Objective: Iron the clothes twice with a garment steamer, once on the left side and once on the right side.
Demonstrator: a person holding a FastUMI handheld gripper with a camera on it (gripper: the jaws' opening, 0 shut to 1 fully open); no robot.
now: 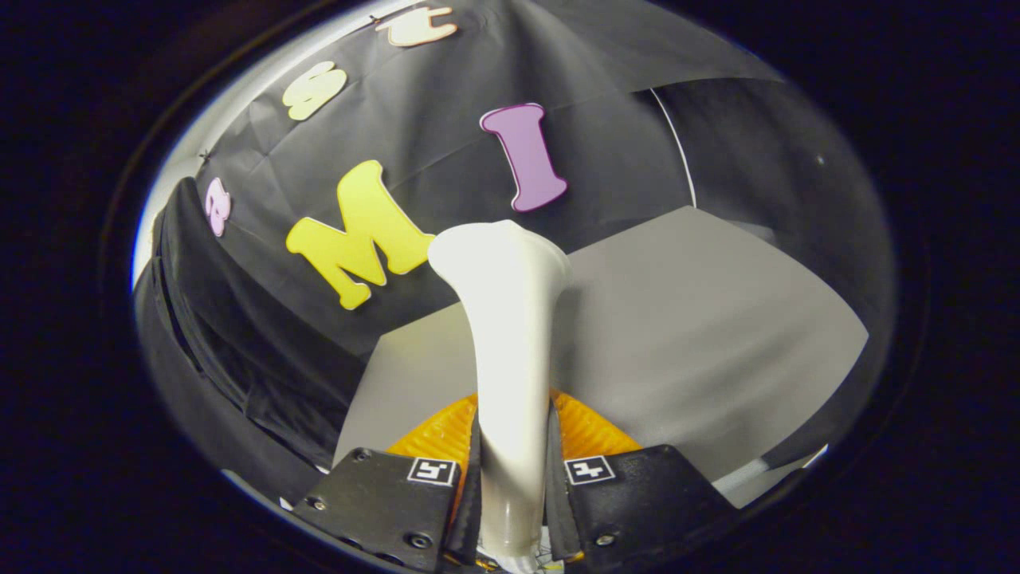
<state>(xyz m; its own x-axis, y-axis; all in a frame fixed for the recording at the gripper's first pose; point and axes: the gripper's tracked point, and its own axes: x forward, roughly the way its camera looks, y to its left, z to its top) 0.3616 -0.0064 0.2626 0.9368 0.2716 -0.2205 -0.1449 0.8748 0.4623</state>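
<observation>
**A:** What's your gripper view giving you?

**B:** My gripper (512, 478) sits at the bottom middle of the frame, and both fingers are pressed tight against the steamer (510, 351), one on each side of its handle. The pale handle rises from between them towards the centre of the frame and flares into a wider head at the top.

**A:** Can you see the steam face?

**B:** No. The head points away from me, so I get its back only. The handle's lower end runs down between the fingers, and I can't make out where it stops.

**A:** And the clothes?

**B:** A dark garment (215, 351) hangs at the left of the frame, well apart from the steamer head. It is black against the black wall (446, 104), so its outline is hard to trace and its lower part is cut off. I can't tell what sort of garment it is.

**A:** Anything else?

**B:** A grey surface (701, 335) spreads beyond the fingers to the right of the frame. Something orange and ribbed (590, 430) shows just behind the handle, mostly hidden by the fingers; I can't say what it is.
</observation>
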